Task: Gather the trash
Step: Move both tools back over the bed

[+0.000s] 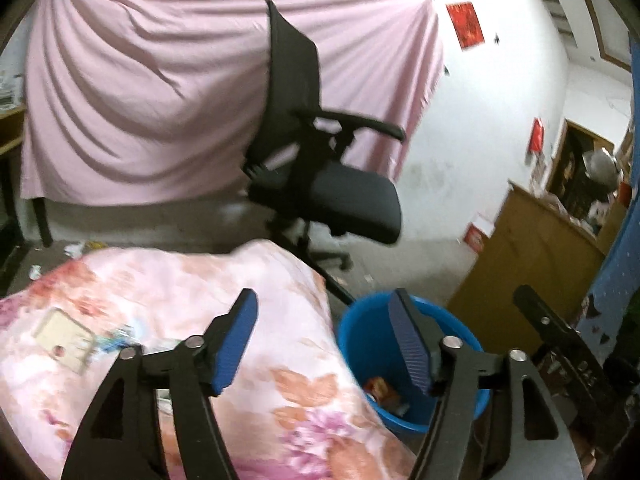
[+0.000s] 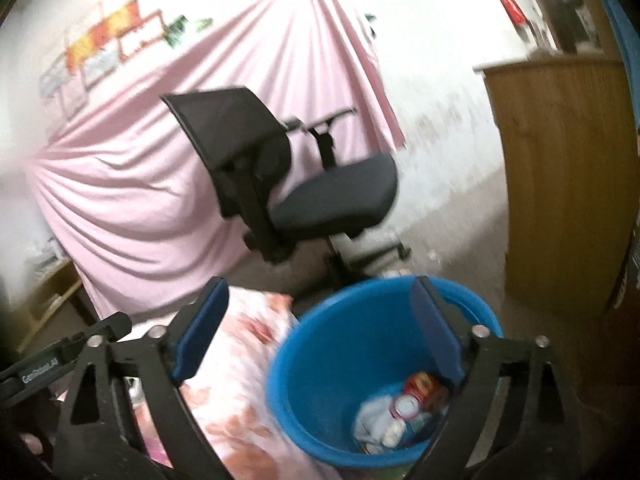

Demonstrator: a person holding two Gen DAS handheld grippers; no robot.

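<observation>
Fingers spread wide and gripping nothing, the left hand-held gripper [image 1: 322,340] hangs over the edge of a bed covered by a floral quilt [image 1: 192,300], its right blue pad above the rim of a blue bucket [image 1: 360,344] at about 4 o'clock in the left wrist view. The right hand-held gripper [image 2: 320,328] is likewise open and empty, tilted down toward the same blue bucket [image 2: 332,360], which fills the 5 o'clock part of its view; its left pad is over the quilt [image 2: 240,392], its right pad over the bucket's far rim.

The right wrist view looks into the bucket and shows the trash [image 2: 400,412] lying at its bottom: crumpled white material, a round white lid-like piece and an orange-red packet, all blurred. The left wrist view shows only a sliver of that trash [image 1: 382,390], but it alone shows a beige flat packet [image 1: 64,338] and some bluish wrappers [image 1: 116,338] lying on the quilt at 8 o'clock, plus scraps on the floor [image 1: 76,248] at 9 o'clock.

Both views show a black office chair [image 1: 320,160] before a pink sheet [image 1: 140,100] at 12 o'clock, and a wooden cabinet [image 1: 524,260] at 3 o'clock. Part of the other gripper's black frame shows at the edge of each view.
</observation>
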